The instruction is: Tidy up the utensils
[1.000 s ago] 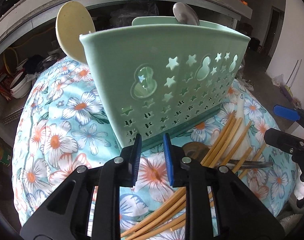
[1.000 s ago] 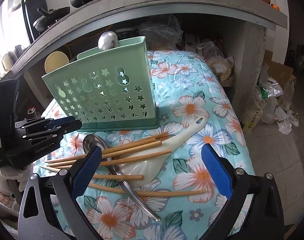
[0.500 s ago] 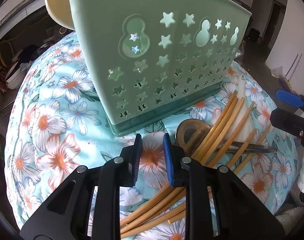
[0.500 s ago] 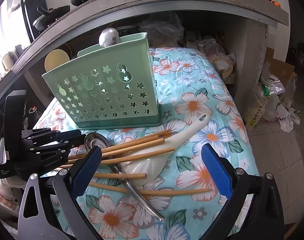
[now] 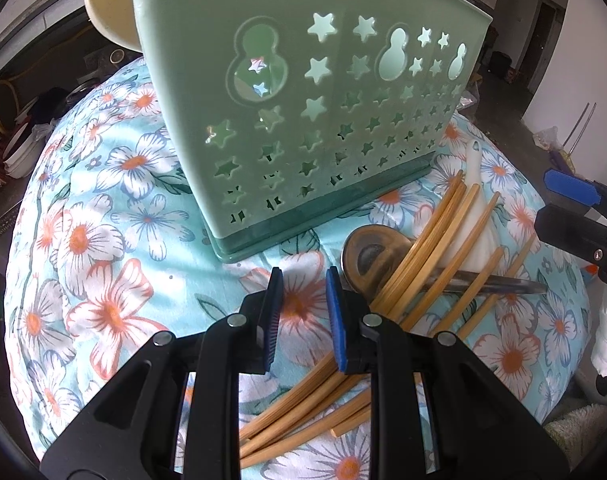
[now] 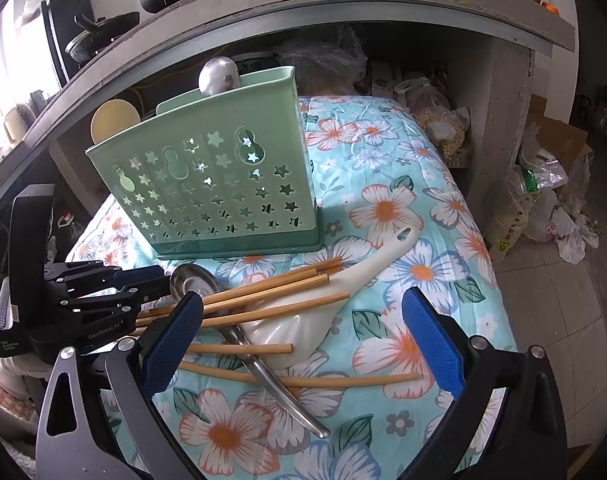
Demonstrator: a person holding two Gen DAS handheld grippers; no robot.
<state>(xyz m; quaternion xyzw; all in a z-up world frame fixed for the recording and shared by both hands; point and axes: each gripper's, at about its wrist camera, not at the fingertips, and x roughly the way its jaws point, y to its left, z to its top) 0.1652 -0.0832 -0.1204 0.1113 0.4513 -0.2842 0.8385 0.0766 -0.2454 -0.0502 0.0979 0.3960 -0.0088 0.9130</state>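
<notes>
A mint-green utensil holder (image 5: pixel 315 120) (image 6: pixel 223 184) with star cut-outs stands upright on the floral cloth. A beige paddle (image 6: pixel 113 120) and a metal ladle (image 6: pixel 217 74) stick out of it. In front of it lie several bamboo chopsticks (image 5: pixel 423 248) (image 6: pixel 263 292), a metal spoon (image 5: pixel 367 256) (image 6: pixel 191 280) and a white ceramic spoon (image 6: pixel 343 292), all heaped together. My left gripper (image 5: pixel 301 280) hovers just left of the spoon's bowl, its jaws a narrow gap apart with only cloth between them. My right gripper (image 6: pixel 303 300) stands wide open above the heap, holding nothing.
The floral cloth (image 6: pixel 403 208) covers a small table whose right edge drops to a tiled floor. Plastic bags (image 6: pixel 543 200) and a box lie there. A concrete shelf (image 6: pixel 383 12) with pots runs close above the holder. Bowls sit low at the left (image 5: pixel 19 152).
My left gripper has come nearer to the holder's base and the chopsticks and tipped further down. The right gripper and the utensils have stayed put.
</notes>
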